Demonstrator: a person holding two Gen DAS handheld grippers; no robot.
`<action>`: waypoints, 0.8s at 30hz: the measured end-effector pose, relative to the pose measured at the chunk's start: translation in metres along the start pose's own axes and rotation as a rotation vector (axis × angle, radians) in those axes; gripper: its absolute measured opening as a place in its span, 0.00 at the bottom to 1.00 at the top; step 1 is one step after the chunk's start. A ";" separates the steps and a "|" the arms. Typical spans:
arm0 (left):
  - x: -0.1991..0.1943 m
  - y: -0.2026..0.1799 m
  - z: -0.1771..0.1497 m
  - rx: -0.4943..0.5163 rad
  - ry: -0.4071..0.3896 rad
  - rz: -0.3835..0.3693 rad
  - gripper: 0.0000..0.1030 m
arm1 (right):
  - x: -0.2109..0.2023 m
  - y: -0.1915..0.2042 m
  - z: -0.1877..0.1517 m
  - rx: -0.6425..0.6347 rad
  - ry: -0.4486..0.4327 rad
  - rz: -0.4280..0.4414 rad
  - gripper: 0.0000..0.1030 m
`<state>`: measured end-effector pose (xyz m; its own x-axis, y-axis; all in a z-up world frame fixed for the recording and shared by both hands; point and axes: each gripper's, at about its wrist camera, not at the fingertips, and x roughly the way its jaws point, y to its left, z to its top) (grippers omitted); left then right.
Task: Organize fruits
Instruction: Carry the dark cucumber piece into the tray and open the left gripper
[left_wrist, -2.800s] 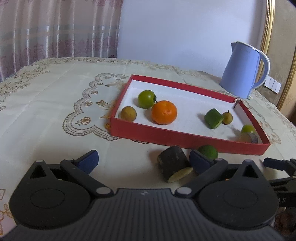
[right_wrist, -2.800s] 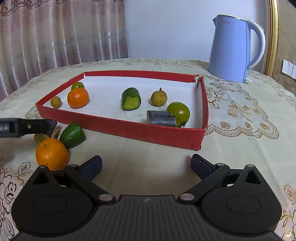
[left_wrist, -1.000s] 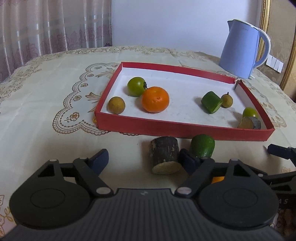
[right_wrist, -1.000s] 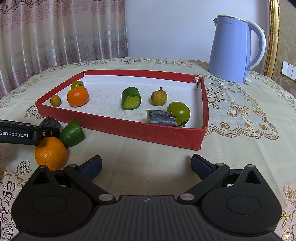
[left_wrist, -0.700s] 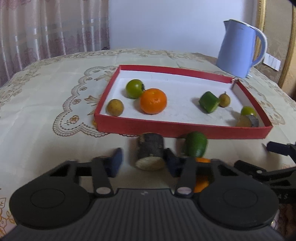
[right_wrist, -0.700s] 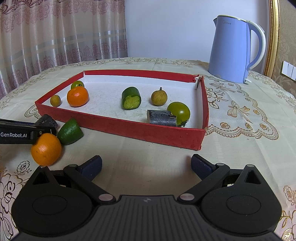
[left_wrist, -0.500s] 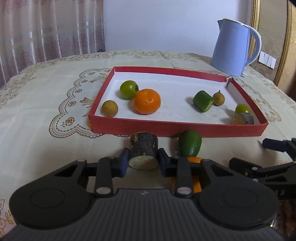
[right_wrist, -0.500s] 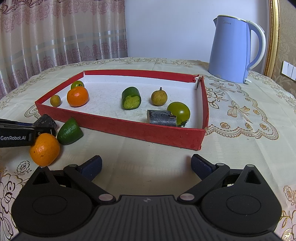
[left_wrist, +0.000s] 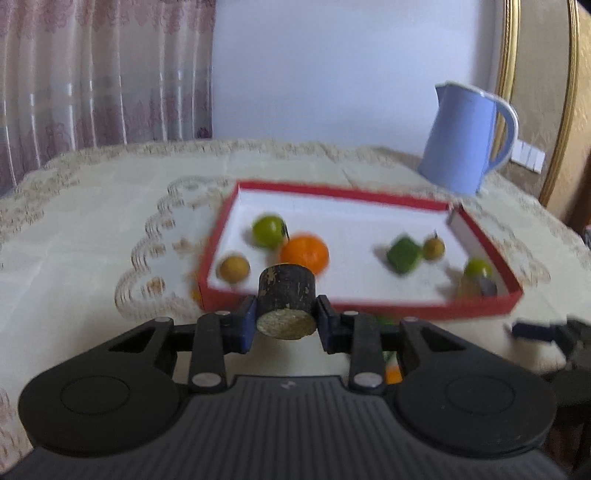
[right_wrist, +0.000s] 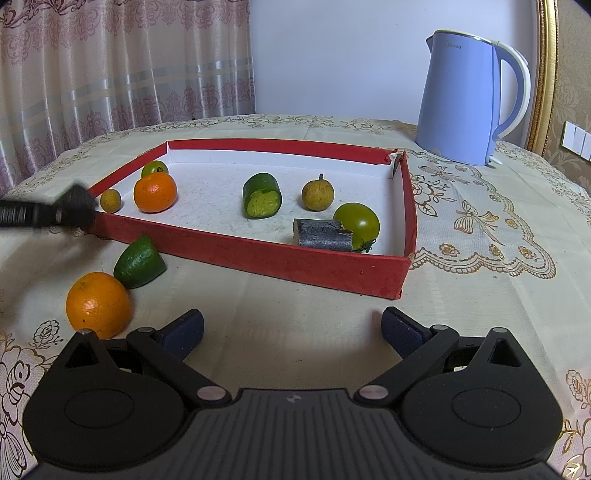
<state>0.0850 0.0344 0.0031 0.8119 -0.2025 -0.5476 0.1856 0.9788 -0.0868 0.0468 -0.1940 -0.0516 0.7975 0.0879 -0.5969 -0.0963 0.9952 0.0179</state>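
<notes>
The left gripper (left_wrist: 286, 325) is clamped on a dark cylindrical piece (left_wrist: 286, 301), its blue pads (left_wrist: 246, 325) pressing both sides and the pale cut end facing the camera; the piece is held clear of the cloth, just in front of the near wall of the red tray (left_wrist: 424, 305). The right gripper (right_wrist: 292, 330) hovers low over the tablecloth (right_wrist: 295, 306) with its jaws spread wide and nothing between them.

Nearest in the right wrist view, a loose orange (right_wrist: 98, 305) sits on the cloth, touching a green cut piece (right_wrist: 139, 262) that lies just outside the tray's front wall. Inside the tray, along the near side, a second dark piece (right_wrist: 322, 235) rests against a green tomato (right_wrist: 357, 225). Farther in lie a cut green chunk (right_wrist: 261, 195), a brownish round fruit (right_wrist: 317, 194), another orange (right_wrist: 155, 192), a small brown fruit (right_wrist: 110, 200) and a second green tomato (right_wrist: 154, 169). Beyond the tray's far corner stands a blue kettle (right_wrist: 469, 99), with curtains (right_wrist: 122, 62) behind.
</notes>
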 end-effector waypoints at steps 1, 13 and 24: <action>0.003 0.001 0.005 -0.006 -0.008 0.003 0.29 | 0.000 0.000 0.000 0.000 0.000 0.000 1.00; 0.053 0.000 0.015 0.009 0.028 0.017 0.30 | 0.000 0.000 0.000 0.000 0.000 0.000 1.00; 0.044 -0.005 0.007 0.061 -0.070 0.078 0.80 | 0.000 0.000 0.000 0.000 0.000 0.000 1.00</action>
<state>0.1240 0.0200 -0.0146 0.8613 -0.1300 -0.4912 0.1523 0.9883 0.0055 0.0467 -0.1938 -0.0513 0.7974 0.0878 -0.5970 -0.0963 0.9952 0.0178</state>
